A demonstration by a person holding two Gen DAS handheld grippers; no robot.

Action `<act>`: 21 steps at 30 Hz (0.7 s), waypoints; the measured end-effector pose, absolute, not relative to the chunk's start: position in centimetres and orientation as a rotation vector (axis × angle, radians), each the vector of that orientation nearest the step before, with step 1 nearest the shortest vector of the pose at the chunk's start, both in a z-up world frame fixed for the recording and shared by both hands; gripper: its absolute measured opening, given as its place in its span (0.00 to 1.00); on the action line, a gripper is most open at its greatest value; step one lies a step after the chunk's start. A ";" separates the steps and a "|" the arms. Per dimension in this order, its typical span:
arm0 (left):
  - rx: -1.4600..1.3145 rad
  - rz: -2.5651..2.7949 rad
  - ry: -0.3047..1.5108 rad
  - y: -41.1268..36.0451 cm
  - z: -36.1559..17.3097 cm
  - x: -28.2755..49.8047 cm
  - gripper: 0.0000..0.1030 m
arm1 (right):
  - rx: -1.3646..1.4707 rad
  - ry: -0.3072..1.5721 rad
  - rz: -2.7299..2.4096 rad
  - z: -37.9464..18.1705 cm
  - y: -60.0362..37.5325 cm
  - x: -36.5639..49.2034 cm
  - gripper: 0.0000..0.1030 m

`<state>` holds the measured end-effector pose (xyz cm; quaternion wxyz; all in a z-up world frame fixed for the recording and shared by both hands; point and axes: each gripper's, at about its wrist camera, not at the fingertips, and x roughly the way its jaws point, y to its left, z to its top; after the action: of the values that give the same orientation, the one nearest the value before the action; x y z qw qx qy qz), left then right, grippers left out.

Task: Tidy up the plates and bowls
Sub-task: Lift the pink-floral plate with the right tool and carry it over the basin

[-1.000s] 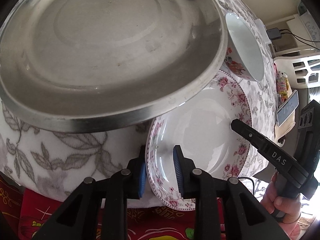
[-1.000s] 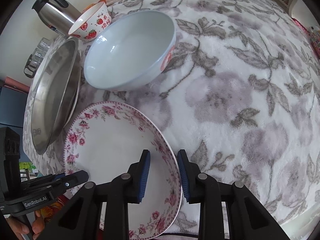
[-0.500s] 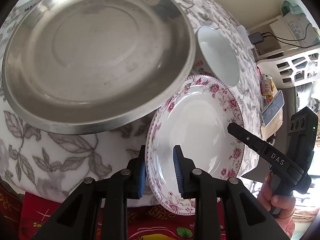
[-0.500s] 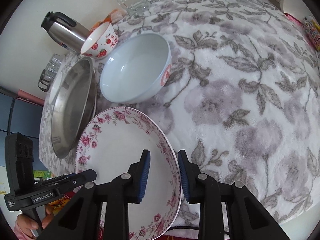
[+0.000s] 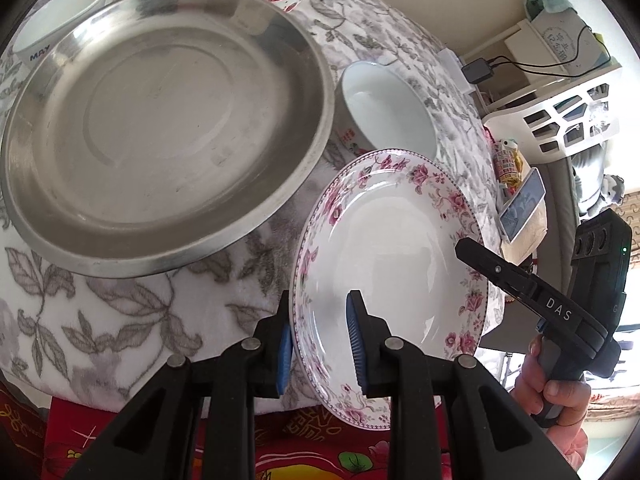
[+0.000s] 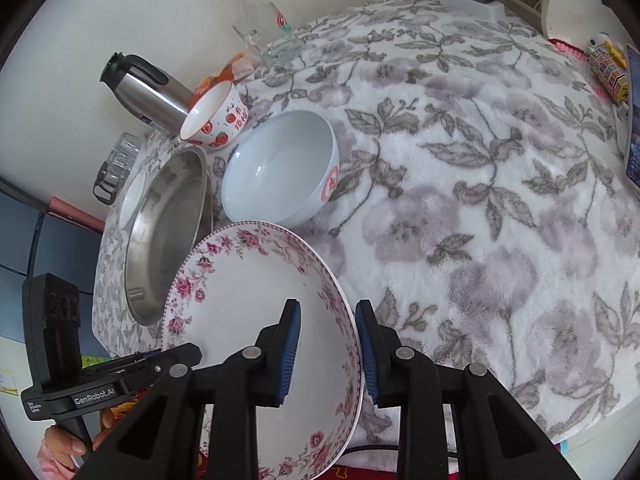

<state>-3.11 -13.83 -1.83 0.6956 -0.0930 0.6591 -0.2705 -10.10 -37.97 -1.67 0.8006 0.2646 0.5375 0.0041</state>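
The floral plate [image 5: 384, 264] was held off the desk [image 6: 480, 208] by both claws at once. The left claw [image 5: 320, 336] was clamped on the plate's near rim, one blue pad behind the rim and the other on the white inner face. The right claw [image 6: 326, 344] was clamped on the opposite rim in the same way, one pad inside and one outside. The plate was tilted, its far edge raised. Just ahead and to the left of the left claw, a large steel dish [image 5: 160, 120] was seen lying flat on the leaf-patterned cloth. A pale bowl [image 6: 280, 172] was seen ahead of the right claw, just beyond the plate, with a strawberry bowl [image 6: 212, 120] and a steel flask [image 6: 144, 92] farther back.
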 end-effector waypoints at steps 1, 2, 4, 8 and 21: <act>-0.211 -0.608 1.461 -13.8 -1.6 -3.1 0.25 | 0.569 1.145 0.010 -1.5 -38.1 -10.2 0.30; -0.216 -0.613 1.450 -13.7 -1.4 -3.1 0.25 | 0.570 1.137 0.009 -1.5 -38.1 -10.2 0.30; -0.227 -0.615 1.426 -13.4 -1.0 -3.0 0.25 | 0.567 1.124 0.010 -1.2 -38.1 -10.3 0.30; -0.247 -0.601 1.401 -12.6 -0.5 -2.4 0.25 | 0.560 1.096 0.031 -0.8 -37.6 -10.2 0.30; -0.356 -0.534 1.319 -8.1 0.4 0.5 0.25 | 0.527 1.067 0.093 0.0 -33.8 -8.0 0.30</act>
<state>0.47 -8.12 0.40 0.7431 -0.1623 0.6018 -0.2437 -7.96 -33.78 -0.01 0.8272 0.2482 0.5023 0.0439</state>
